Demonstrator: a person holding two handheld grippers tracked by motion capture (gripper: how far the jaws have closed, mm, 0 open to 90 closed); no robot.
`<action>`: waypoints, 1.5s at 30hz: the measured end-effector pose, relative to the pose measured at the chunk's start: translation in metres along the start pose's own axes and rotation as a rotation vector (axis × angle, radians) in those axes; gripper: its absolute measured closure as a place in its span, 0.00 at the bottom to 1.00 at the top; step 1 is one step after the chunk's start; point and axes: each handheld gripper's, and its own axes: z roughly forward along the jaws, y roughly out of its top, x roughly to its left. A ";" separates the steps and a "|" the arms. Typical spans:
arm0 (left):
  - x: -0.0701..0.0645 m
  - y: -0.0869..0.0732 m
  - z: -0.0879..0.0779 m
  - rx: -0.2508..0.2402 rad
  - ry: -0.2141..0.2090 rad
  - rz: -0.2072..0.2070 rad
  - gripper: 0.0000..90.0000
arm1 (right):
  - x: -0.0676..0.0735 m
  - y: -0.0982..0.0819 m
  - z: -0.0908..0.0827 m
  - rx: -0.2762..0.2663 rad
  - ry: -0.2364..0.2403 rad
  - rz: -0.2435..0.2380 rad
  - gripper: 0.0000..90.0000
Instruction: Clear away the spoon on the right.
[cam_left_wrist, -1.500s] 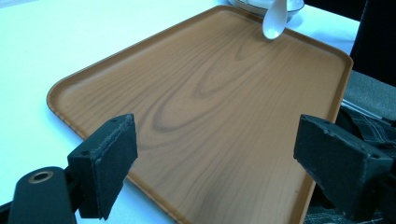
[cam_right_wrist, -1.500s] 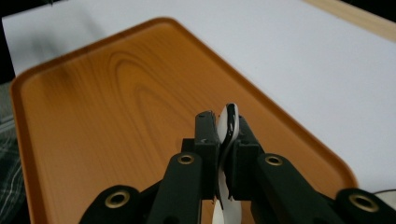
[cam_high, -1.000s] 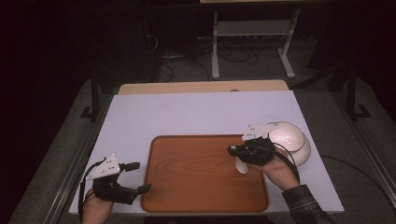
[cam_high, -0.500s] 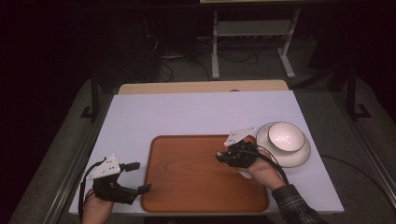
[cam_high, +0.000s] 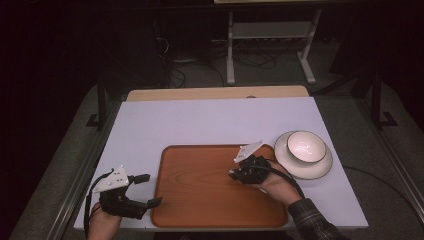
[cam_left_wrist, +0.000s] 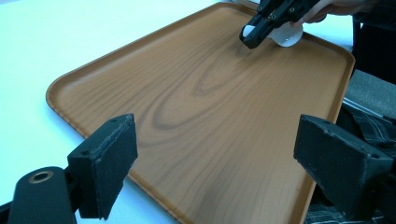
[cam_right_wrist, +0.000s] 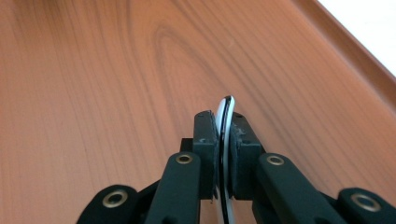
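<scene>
Edgewise, thin white dish (cam_right_wrist: 226, 140) between matte right tongs (cam_right_wrist: 226, 122), over wood-grain tray (cam_right_wrist: 116, 93).

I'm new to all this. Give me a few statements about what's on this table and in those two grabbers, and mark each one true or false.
1. The right gripper clamps the rim of a small white dish. True.
2. The left gripper holds a cup. False: its jaws stand wide open with nothing between them.
3. The white bowl sits on a plate to the right of the wooden tray. True.
4. The bowl stands on the tray. False: it is off the tray, on the white tabletop.
5. The right gripper is above the tray. True.
</scene>
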 end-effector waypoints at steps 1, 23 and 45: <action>0.000 0.000 0.000 0.000 0.000 -0.001 0.14 | 0.000 0.000 0.000 0.005 -0.001 -0.001 0.91; 0.000 0.000 0.000 0.004 -0.003 -0.005 0.14 | 0.001 -0.002 0.010 0.086 -0.012 -0.046 0.84; 0.000 0.000 0.000 0.003 -0.002 -0.006 0.14 | 0.002 -0.002 0.008 0.025 -0.064 -0.002 0.18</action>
